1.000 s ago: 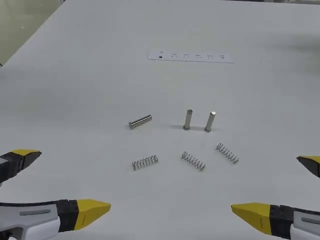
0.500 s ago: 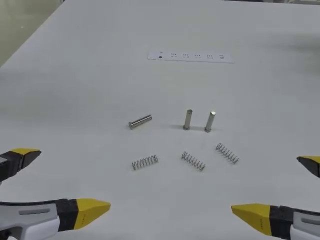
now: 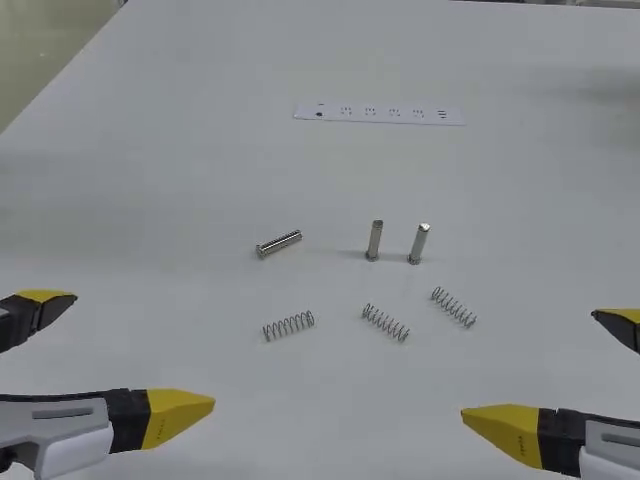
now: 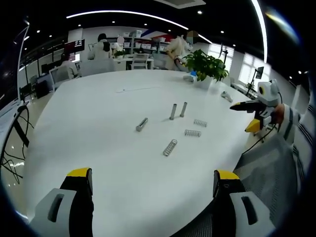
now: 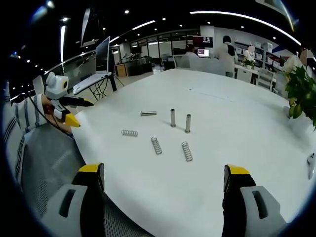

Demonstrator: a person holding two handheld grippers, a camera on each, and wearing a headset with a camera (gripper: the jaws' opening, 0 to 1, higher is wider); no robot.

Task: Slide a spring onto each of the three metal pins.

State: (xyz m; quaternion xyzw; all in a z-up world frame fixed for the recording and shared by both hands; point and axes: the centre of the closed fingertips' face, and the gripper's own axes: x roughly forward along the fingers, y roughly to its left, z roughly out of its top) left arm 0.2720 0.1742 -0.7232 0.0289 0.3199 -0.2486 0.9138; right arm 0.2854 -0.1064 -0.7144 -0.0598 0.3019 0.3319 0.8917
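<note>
**Both grippers wide open, empty, off the parts**

My left gripper (image 3: 120, 355) is at the lower left of the head view. Its jaws are spread wide, with nothing between them and nothing touching them. My right gripper (image 3: 535, 365) at the lower right is the same: fully spread and holding nothing. Both sit at the near edge of the white table (image 3: 150, 150), well apart from the pins and springs. Each gripper view shows its own two yellow-tipped jaws far apart, with bare tabletop between them.

The parts are grouped mid-table, between the two grippers and farther from me.
- The lying pin (image 3: 279, 243) is on its side at the left of the group.
- The middle pin (image 3: 374, 240) stands upright, wider end down.
- The right-hand pin (image 3: 419, 243) stands upright just beside the middle one, not touching it.
- None of the pins has a spring on it.

The springs lie flat in a loose row nearer to me than the pins, and no two touch.
- The left spring (image 3: 289, 326) is below the lying pin.
- The middle spring (image 3: 386, 322) is below the middle pin.
- The right spring (image 3: 453, 306) is near the right-hand pin.

There is little writing to report. A white power strip (image 3: 379, 113) lies flat across the far side of the table, and its dark marks are too small to read. The yellow jaw tips carry tiny print, which is also unreadable.
</note>
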